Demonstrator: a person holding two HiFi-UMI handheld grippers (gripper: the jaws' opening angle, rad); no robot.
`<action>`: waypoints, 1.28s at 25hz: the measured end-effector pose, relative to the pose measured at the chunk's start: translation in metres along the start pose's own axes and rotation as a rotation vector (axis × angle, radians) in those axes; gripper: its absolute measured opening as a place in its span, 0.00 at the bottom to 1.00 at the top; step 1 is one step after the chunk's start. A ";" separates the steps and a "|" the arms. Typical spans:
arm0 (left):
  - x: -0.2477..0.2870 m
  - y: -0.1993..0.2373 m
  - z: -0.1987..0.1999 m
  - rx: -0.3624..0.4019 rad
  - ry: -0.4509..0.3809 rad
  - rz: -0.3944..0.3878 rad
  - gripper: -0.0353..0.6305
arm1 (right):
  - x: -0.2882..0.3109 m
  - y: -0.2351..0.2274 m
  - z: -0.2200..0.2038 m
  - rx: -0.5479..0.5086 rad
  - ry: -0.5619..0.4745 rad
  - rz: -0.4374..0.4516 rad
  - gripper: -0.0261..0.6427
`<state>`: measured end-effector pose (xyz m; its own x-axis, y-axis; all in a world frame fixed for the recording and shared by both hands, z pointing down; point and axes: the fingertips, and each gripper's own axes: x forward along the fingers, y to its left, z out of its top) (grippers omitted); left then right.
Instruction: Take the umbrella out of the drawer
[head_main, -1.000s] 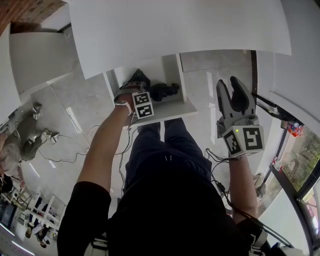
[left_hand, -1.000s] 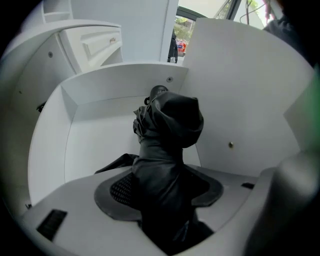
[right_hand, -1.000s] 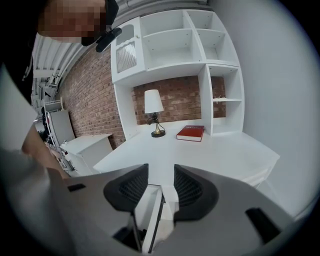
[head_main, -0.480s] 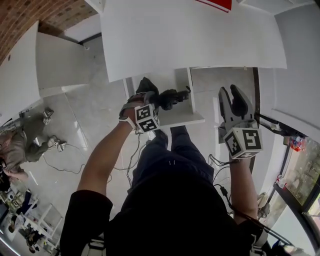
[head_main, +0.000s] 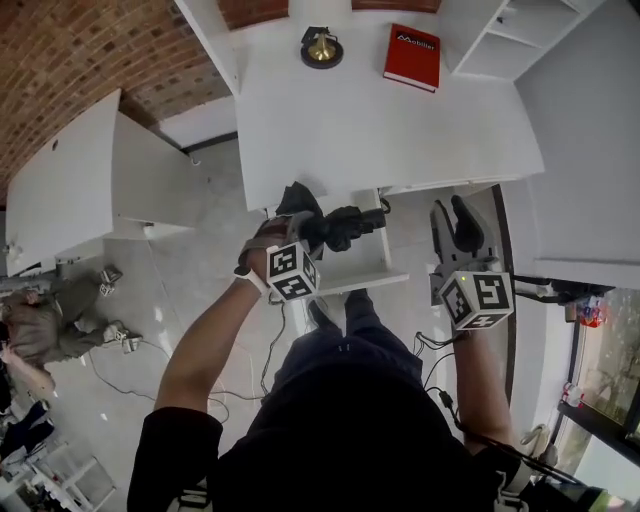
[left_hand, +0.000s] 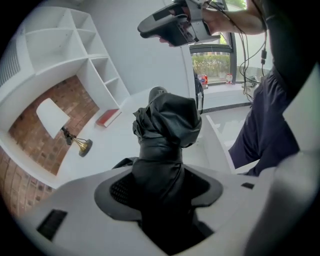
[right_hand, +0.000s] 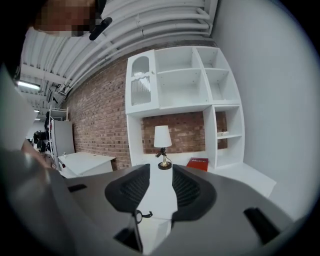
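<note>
A folded black umbrella (head_main: 342, 226) hangs above the open white drawer (head_main: 352, 281), clear of its walls. My left gripper (head_main: 303, 214) is shut on it. In the left gripper view the umbrella (left_hand: 166, 131) fills the gap between the dark pads (left_hand: 119, 190), and its bunched end points away from me over the drawer (left_hand: 219, 146). To the right of the drawer, my right gripper (head_main: 452, 216) is apart from the umbrella. In the right gripper view, my right gripper (right_hand: 161, 187) has nothing between its jaws, which are closing. It also shows at the top of the left gripper view (left_hand: 172, 26).
The white desk (head_main: 380, 130) above the drawer carries a brass lamp (head_main: 322, 47) and a red book (head_main: 411, 57). White shelves (right_hand: 190, 90) stand against a brick wall behind it. A second white table (head_main: 70, 190) lies to the left. Cables (head_main: 190, 350) trail across the floor.
My left gripper has risen and carried the umbrella up out of the drawer. The right gripper has also risen, and its jaws have narrowed. The desk top has come into view.
</note>
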<state>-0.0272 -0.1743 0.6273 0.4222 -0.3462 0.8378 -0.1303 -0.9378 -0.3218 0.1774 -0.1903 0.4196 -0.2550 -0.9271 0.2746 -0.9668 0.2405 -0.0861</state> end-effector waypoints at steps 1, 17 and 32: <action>-0.012 0.007 0.005 0.015 -0.008 0.024 0.44 | -0.004 0.002 0.008 -0.004 -0.015 -0.003 0.24; -0.071 0.120 0.020 0.069 -0.024 0.280 0.44 | -0.002 0.041 0.049 -0.009 -0.100 0.041 0.23; 0.057 0.214 -0.036 -0.006 0.182 0.182 0.44 | 0.119 -0.021 0.030 0.018 -0.005 0.128 0.23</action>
<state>-0.0631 -0.3957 0.6221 0.2225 -0.5083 0.8320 -0.1949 -0.8593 -0.4729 0.1673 -0.3142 0.4250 -0.3761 -0.8906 0.2558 -0.9260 0.3515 -0.1376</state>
